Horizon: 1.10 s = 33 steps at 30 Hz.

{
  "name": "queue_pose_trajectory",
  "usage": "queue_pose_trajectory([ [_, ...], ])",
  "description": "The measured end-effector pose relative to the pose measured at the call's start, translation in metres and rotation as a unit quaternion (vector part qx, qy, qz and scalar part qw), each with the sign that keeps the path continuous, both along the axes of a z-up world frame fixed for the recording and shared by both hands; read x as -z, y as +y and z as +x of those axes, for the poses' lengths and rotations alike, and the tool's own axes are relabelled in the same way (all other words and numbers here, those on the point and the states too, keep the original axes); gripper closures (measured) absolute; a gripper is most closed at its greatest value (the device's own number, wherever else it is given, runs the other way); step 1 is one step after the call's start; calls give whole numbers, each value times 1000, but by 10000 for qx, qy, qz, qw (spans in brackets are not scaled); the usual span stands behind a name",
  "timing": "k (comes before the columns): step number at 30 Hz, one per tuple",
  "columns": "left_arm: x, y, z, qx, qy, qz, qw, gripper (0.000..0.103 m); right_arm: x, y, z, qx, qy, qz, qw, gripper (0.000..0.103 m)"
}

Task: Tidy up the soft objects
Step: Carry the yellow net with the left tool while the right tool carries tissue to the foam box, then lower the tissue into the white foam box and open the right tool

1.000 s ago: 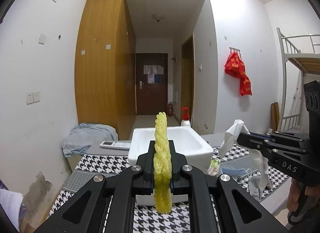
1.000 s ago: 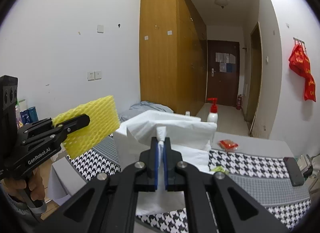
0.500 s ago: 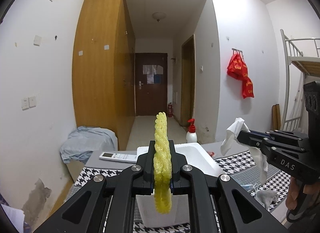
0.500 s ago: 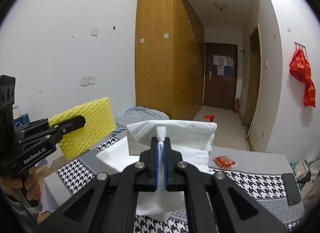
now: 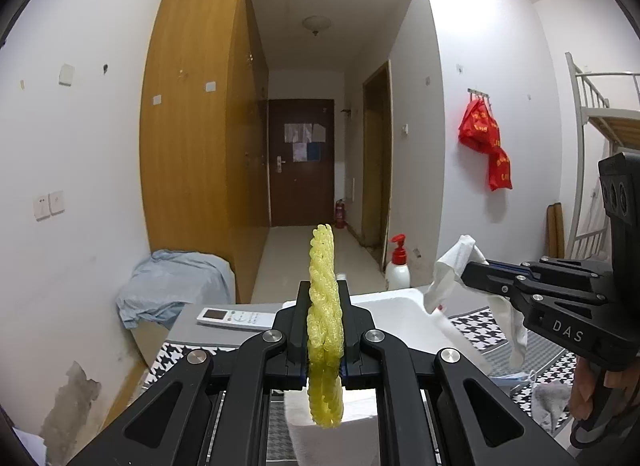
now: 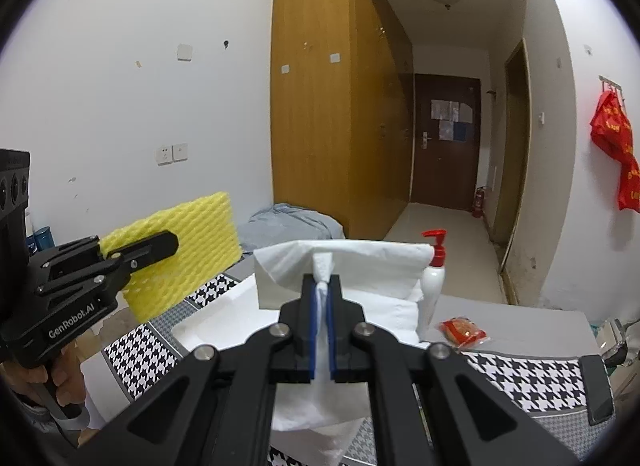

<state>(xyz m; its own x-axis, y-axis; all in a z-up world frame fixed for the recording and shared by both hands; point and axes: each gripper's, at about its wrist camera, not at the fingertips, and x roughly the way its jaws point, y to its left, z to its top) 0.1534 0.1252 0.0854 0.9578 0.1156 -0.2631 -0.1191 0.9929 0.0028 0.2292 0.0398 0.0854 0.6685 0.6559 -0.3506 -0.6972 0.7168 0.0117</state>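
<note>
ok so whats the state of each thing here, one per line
left claw: shut on the yellow foam sheet
yellow foam sheet: held upright, off the table
right claw: shut on the white tissue
white tissue: held up, hanging limp
pump bottle: upright
white foam box: open-topped
hallway door: closed
</note>
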Motion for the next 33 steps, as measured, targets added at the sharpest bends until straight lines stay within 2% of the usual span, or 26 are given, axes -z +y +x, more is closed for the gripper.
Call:
queue_pose_trajectory([
  [16,7,21,11,-199,82,-83,9997,92,12,32,22,-199,313,-137,9992,96],
  [17,7,22,12,-209,81,-102,9997,92,13,32,23,-183,332,-150,9992,94],
  [19,8,24,15,-203,91,-123,9997,92,15,34,25,-167,348,-170,9991,81],
  [20,8,24,15,-220,94,-116,9996,92,15,36,25,-168,330,-174,9992,61],
  [21,8,24,16,-234,91,-122,9996,92,15,36,24,-134,287,-178,9993,37],
  [23,8,25,17,-243,91,-154,9995,92,14,34,19,-52,110,-137,9998,21],
  [33,9,23,18,-208,87,-170,9996,92,11,25,17,-34,18,-87,10000,20],
])
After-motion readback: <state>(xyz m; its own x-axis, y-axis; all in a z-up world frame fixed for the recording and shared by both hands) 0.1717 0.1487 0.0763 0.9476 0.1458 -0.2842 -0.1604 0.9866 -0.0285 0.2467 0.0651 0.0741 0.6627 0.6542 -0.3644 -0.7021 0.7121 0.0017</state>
